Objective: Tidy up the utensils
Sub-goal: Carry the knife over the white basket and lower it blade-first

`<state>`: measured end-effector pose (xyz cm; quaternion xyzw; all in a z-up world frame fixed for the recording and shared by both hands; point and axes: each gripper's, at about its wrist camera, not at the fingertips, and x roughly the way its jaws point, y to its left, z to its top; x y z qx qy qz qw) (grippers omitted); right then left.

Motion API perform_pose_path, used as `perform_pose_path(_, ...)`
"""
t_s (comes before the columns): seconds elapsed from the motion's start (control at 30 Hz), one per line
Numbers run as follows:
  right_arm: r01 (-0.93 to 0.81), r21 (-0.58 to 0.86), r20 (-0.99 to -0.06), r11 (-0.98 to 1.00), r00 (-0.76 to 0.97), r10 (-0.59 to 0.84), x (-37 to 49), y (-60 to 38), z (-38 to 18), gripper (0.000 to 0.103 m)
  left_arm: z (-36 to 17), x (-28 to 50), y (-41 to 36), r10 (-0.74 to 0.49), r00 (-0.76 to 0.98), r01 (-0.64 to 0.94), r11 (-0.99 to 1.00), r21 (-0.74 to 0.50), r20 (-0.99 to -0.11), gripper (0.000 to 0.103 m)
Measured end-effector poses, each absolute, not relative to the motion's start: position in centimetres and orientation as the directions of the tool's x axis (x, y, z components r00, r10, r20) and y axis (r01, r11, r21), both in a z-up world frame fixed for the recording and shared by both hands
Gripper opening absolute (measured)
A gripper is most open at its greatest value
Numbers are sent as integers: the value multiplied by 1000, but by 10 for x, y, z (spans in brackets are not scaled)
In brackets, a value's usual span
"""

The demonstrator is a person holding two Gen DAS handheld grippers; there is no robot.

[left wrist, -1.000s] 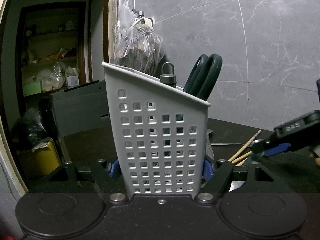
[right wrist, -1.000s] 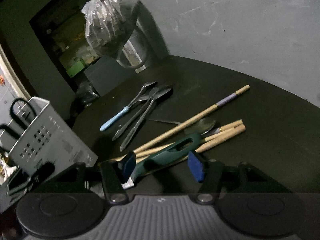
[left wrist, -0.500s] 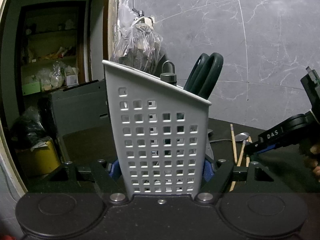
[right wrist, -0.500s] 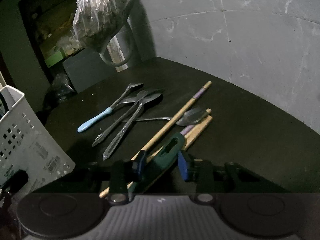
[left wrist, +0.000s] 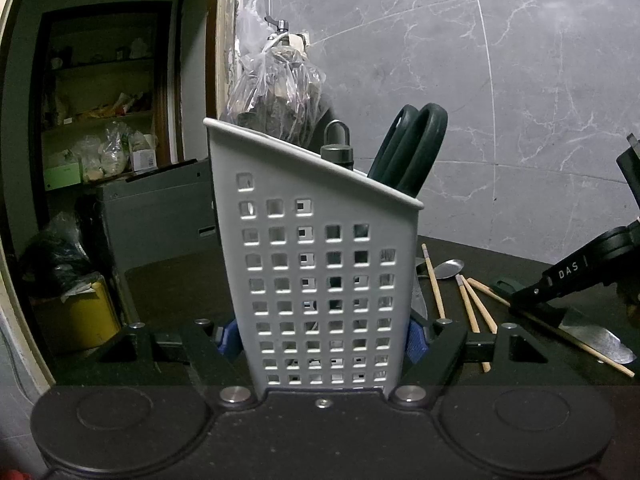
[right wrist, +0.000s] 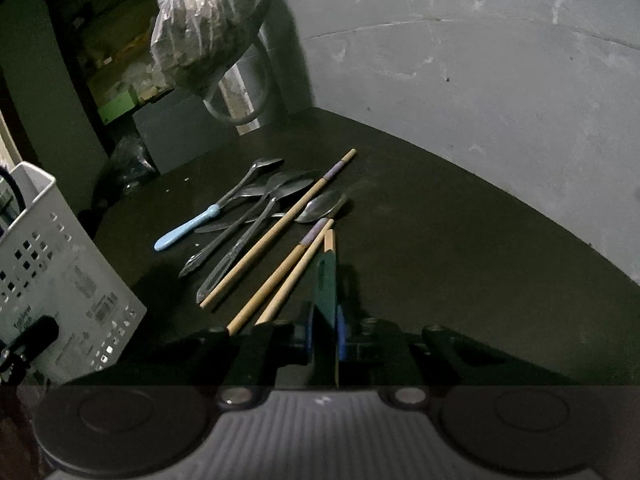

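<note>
Between its just-closing pads, right gripper clenches the green-handled knife; next: lift toward left gripper's clamped caddy.

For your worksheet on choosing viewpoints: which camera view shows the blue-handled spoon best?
The right wrist view: the blue-handled spoon lies whole and unobstructed on the dark table, left of the chopsticks. In the left wrist view the white caddy fills the middle and the spoon is not visible.

White letters "DAS" on the right gripper arm, basket sticker print unreadable
</note>
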<state>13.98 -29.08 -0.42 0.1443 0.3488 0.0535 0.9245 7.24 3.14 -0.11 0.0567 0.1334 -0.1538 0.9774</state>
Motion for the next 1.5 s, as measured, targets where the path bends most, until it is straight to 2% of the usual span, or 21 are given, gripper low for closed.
perform_pose_path(0.1,-5,345,-606,939,763,226,137,-297,-1,12,-1,73,31,-287,916,317,946,68,-279,76)
perform_pose_path(0.27,-97,409,-466,907,833,299,119,-305,19,12,-1,73,32,-286,917,316,946,70,-279,76)
perform_pose_path(0.6,-289,378,-222,879,894,390,94,-299,60,12,-1,73,31,-285,917,316,946,74,-280,76)
perform_pose_path(0.83,-339,353,-63,872,921,384,93,-290,99,12,-1,73,32,-282,918,314,947,75,-280,76)
perform_pose_path(1.0,-402,324,77,856,913,400,97,-277,136,13,-1,73,32,-281,918,312,947,74,-281,76)
perform_pose_path(1.17,-485,256,180,836,874,452,110,-252,175,13,-1,73,32,-279,918,311,947,76,-280,76)
perform_pose_path(1.33,-570,204,207,796,820,534,135,-217,198,13,-1,72,32,-280,918,311,947,75,-280,76)
perform_pose_path(1.5,-585,168,132,793,811,570,156,-183,188,13,-1,73,32,-280,918,312,947,74,-281,76)
